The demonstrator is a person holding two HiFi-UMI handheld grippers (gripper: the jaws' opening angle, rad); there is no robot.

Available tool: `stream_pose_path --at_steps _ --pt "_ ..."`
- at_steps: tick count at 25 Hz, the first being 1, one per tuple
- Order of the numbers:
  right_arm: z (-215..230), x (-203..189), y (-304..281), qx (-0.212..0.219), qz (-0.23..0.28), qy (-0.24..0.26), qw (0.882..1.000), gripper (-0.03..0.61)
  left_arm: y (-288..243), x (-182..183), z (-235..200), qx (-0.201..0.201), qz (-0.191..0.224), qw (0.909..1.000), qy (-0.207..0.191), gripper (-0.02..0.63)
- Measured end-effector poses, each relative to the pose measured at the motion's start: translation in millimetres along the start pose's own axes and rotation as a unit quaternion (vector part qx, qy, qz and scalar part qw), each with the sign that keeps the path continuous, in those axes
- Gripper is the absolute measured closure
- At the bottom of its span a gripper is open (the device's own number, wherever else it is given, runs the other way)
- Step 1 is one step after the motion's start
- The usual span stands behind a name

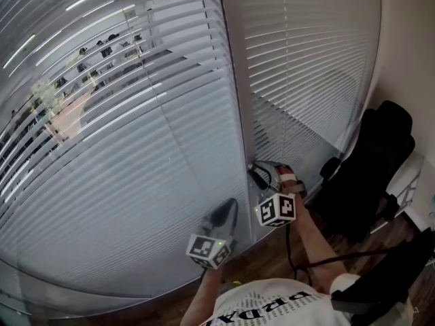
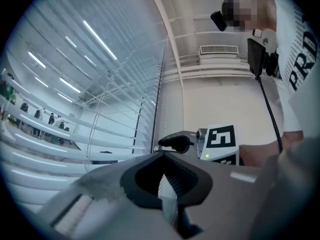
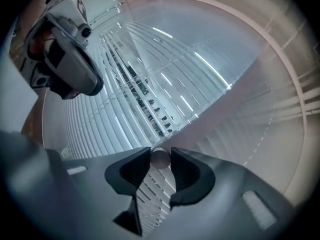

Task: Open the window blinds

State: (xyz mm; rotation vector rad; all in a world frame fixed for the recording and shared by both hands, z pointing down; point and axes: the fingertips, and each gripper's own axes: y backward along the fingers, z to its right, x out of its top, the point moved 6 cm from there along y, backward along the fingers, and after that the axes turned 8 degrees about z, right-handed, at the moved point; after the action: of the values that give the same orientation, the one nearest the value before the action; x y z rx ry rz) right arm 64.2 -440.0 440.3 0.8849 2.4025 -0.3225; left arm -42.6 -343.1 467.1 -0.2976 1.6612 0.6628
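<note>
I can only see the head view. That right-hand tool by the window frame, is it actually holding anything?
Observer: Yes. The right gripper view shows the right gripper clamped on a small round grey rod, with the white slatted blinds behind it.
Operator: And the left tool?
Observer: The left gripper view shows the left gripper with its jaw tips together and nothing between them.

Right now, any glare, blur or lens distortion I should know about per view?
Head view: fisheye bows the blinds into arcs; ceiling-light reflections streak the top left. Left gripper view: bright streaks across the slats, dark vignette corners, left gripper close up and soft. Right gripper view: same vignette and bowed slats, round knob between the jaws slightly blurred.
</note>
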Motion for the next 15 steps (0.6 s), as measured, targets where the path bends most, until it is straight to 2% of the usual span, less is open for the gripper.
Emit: stream_pose_path --at_steps 3,9,15 --pt "-0.8 -1.7 -0.6 -0.001 0.004 -0.002 1.000 0.443 0.4 -0.1 -0.2 0.001 0.000 1.0000 0.000 0.620" --pt "3.2 -4.1 -0.5 -0.007 0.009 -0.076 0.997 0.443 -1.3 -1.4 3.8 -0.003 -0.004 1.0000 0.001 0.620" --pt "5.7 -4.8 -0.1 -0.015 0.012 -0.153 0.988 0.445 -1.2 -2.0 4.7 -0.005 -0.005 1.0000 0.002 0.620"
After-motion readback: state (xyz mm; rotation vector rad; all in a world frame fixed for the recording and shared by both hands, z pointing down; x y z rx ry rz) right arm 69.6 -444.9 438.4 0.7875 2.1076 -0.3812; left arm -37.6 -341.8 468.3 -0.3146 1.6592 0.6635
